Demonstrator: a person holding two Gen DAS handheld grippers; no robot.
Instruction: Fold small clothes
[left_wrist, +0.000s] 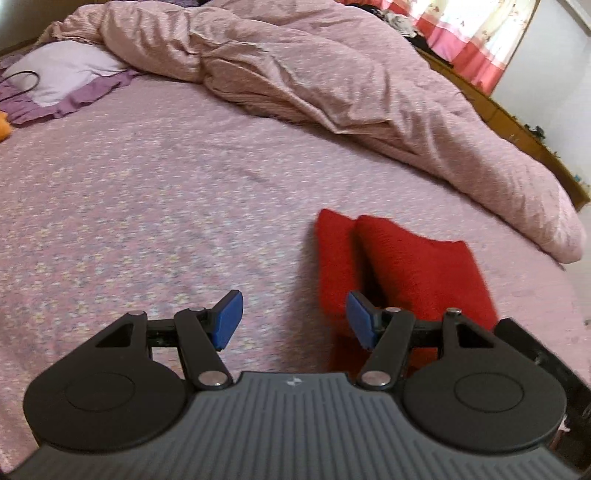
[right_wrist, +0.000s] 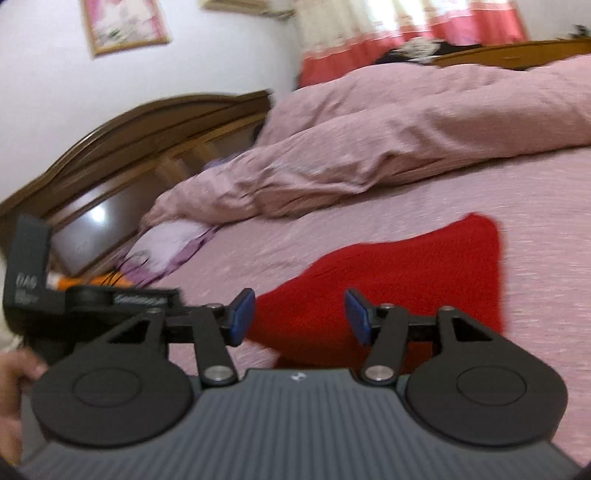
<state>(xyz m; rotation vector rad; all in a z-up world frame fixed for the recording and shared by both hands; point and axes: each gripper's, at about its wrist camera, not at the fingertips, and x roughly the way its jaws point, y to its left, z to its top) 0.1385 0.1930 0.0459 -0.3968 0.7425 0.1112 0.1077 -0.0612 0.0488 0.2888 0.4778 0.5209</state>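
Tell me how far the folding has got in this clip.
Done, apparently: the red fuzzy knit garment lies doubled over on the pink floral bedsheet. In hand: nothing; the left gripper and right gripper both stand open and empty. Left: whether another fold is needed, I cannot tell.

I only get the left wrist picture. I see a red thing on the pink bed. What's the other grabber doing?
Observer: The right gripper hangs over the red cloth, its jaws apart and holding nothing.
Operator: Is there stuff behind the bed I can't see?
Observer: Yes, a dark wooden headboard stands at the head of the bed, by the lilac pillow.
Operator: Anything on the wall?
Observer: A picture in a pink frame hangs above the headboard.
Operator: Is somebody there?
Observer: Part of a hand shows at the left edge, beside the left gripper's black body.
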